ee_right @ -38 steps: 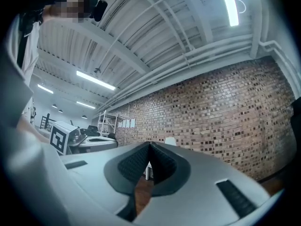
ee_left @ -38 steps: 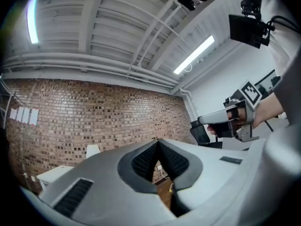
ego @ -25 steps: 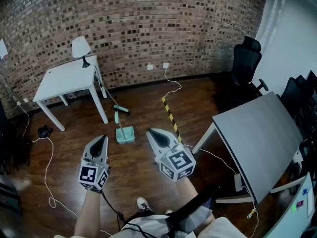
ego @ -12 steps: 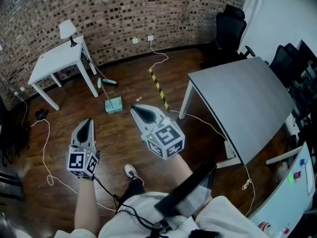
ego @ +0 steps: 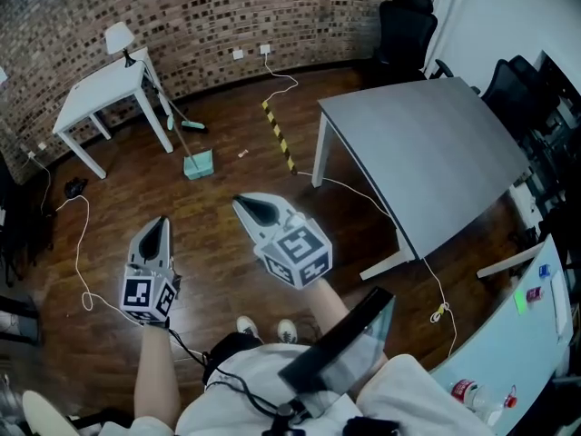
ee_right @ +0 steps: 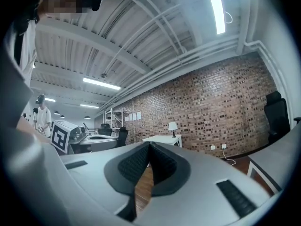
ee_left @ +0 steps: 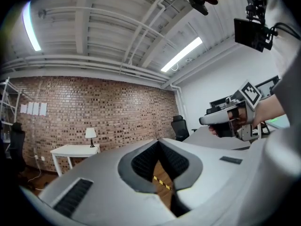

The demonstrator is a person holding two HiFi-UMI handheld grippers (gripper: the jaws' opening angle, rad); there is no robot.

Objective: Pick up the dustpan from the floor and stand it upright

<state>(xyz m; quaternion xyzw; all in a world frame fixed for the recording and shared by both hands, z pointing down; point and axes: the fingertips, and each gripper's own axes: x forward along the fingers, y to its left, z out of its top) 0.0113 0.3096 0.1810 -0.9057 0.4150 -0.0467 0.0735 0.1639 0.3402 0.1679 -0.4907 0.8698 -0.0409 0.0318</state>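
Note:
The teal dustpan (ego: 199, 163) lies on the dark wood floor, and its long handle (ego: 174, 125) runs up toward the white table. A teal brush head (ego: 192, 126) lies beside the handle. Both grippers are held level, well short of the dustpan and nearer to me. My left gripper (ego: 160, 222) is shut with nothing in it. My right gripper (ego: 241, 202) is also shut and empty, and it points toward the dustpan from the lower right. In the left gripper view the jaws (ee_left: 158, 141) meet at the tip. The same holds in the right gripper view (ee_right: 149, 144). Neither gripper view shows the dustpan.
A white table (ego: 95, 94) with a lamp (ego: 118, 36) stands by the brick wall, just beyond the dustpan. A large grey table (ego: 427, 143) fills the right side. A yellow-black strip (ego: 277, 134) and loose cables (ego: 83, 243) lie on the floor. A black office chair (ego: 404, 21) stands at the back.
The dustpan now sits farther up and left in the head view and looks smaller, so I am farther from it. Both grippers have stayed shut and sit lower in the picture.

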